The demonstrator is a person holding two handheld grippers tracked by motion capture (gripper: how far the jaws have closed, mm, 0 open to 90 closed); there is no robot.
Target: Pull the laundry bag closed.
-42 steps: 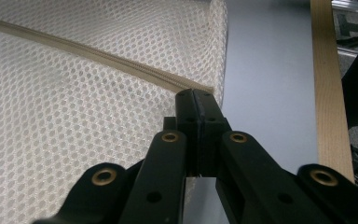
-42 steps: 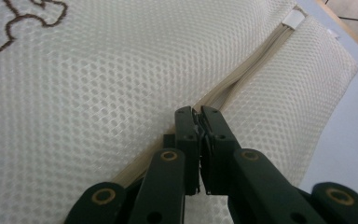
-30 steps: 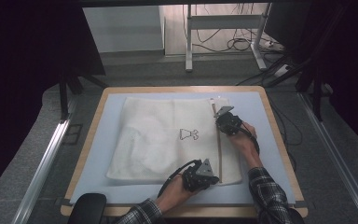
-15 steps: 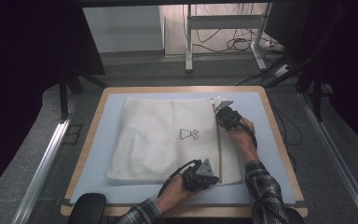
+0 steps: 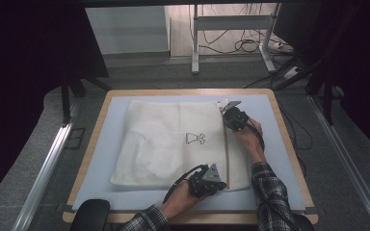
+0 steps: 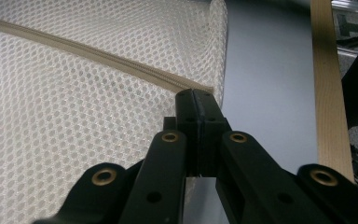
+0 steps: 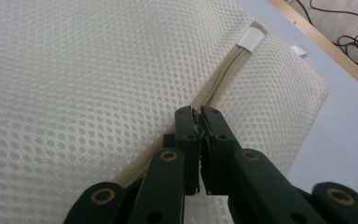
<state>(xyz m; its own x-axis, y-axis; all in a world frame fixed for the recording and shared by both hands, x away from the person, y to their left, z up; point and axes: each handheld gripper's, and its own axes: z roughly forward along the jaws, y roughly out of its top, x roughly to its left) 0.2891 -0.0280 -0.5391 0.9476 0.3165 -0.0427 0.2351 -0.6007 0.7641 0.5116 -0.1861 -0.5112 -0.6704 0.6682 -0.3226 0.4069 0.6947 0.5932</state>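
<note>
We find the white honeycomb-mesh laundry bag (image 5: pixel 173 144) lying flat on the blue-topped desk (image 5: pixel 101 159): light, limp, liable to bunch. The left tongs (image 6: pixel 196 95) are clamped on the near end of its beige zipper tape (image 6: pixel 84 51); the right tongs (image 7: pixel 198 116) pinch what looks like the slider. We judge the stiffer tape the soundest hold.

Lab or test workshop, not home. Wooden-edged table (image 5: pixel 289 144) with pale blue mat (image 5: pixel 101 163) sits as staged work surface. Aluminium rails (image 5: pixel 43 168) flank it on grey carpet floor (image 5: pixel 139 72). Black curtains (image 5: pixel 24 57) screen both sides. Behind, metal desk frame (image 5: pixel 231 24) with loose cables (image 5: pixel 250 45) and power strip (image 5: pixel 291 72) on floor.
</note>
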